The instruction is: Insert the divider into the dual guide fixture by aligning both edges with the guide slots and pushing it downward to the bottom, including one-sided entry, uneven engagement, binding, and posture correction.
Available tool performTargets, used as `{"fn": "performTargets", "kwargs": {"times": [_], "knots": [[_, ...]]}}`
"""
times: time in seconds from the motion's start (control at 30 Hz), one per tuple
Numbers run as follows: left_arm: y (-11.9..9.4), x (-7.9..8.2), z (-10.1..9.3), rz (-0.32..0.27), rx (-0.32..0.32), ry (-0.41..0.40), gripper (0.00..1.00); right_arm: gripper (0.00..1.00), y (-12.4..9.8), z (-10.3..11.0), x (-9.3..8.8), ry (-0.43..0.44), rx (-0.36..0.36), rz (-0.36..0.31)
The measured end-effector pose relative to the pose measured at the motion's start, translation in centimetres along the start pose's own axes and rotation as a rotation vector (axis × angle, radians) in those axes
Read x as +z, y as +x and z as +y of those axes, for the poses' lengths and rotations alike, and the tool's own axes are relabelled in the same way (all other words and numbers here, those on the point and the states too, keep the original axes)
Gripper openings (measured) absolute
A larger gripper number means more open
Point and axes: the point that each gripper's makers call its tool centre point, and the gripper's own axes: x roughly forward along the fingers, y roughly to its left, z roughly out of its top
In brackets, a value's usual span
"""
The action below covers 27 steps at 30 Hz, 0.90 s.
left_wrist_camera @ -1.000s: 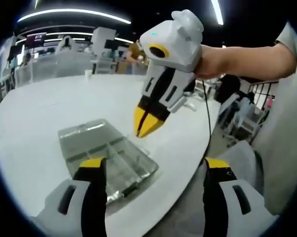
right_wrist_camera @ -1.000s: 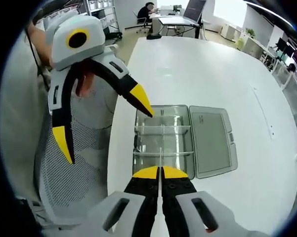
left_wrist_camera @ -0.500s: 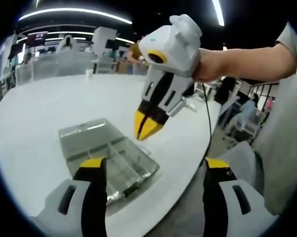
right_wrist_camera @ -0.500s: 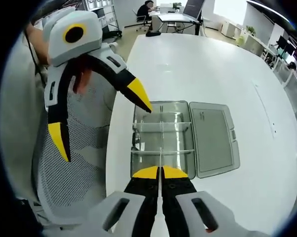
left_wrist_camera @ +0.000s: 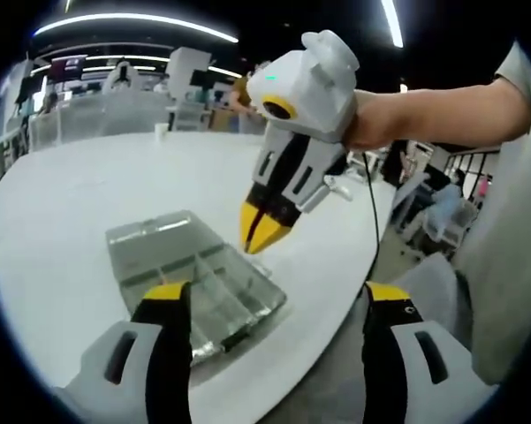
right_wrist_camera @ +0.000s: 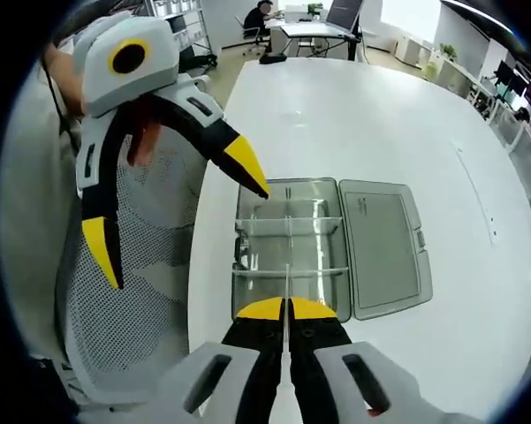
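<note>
Right gripper (right_wrist_camera: 285,309) has its yellow-tipped fingers (right_wrist_camera: 263,308) clenched on the divider (right_wrist_camera: 286,284), a thin clear plate seen edge-on as a pale line rising from between the tips. In the right gripper view that line runs up over the clear box (right_wrist_camera: 292,247), the dual guide fixture, along its centre; whether the plate's lower edge is already in the slots is hard to tell, prob. just above or barely entered.

Box sits near the edge of the white tabletop (right_wrist_camera: 371,124), its lid (right_wrist_camera: 384,243) folded open flat beside it, touching along the hinge side. Two cross walls split the box interior.

Left gripper (right_wrist_camera: 172,208) comes in from the left w/ fingers spread wide and released, holding nothing; one yellow tip is at the box's far left corner, the other hangs off the tabletop edge over a grey mesh chair (right_wrist_camera: 141,300).

In the left gripper view the right gripper (left_wrist_camera: 263,231) points down at the box (left_wrist_camera: 194,278), tips together, gripped by a hand (left_wrist_camera: 380,110). Left gripper's own fingers (left_wrist_camera: 168,305) stand well apart at the bottom.
</note>
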Motion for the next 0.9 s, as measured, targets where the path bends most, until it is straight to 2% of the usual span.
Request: {"fn": "performTargets", "kwargs": {"times": [0.9], "knots": [[-0.08, -0.09, 0.17, 0.006, 0.002, -0.003, 0.77, 0.00, 0.82, 0.06, -0.03, -0.025, 0.001, 0.043]]}}
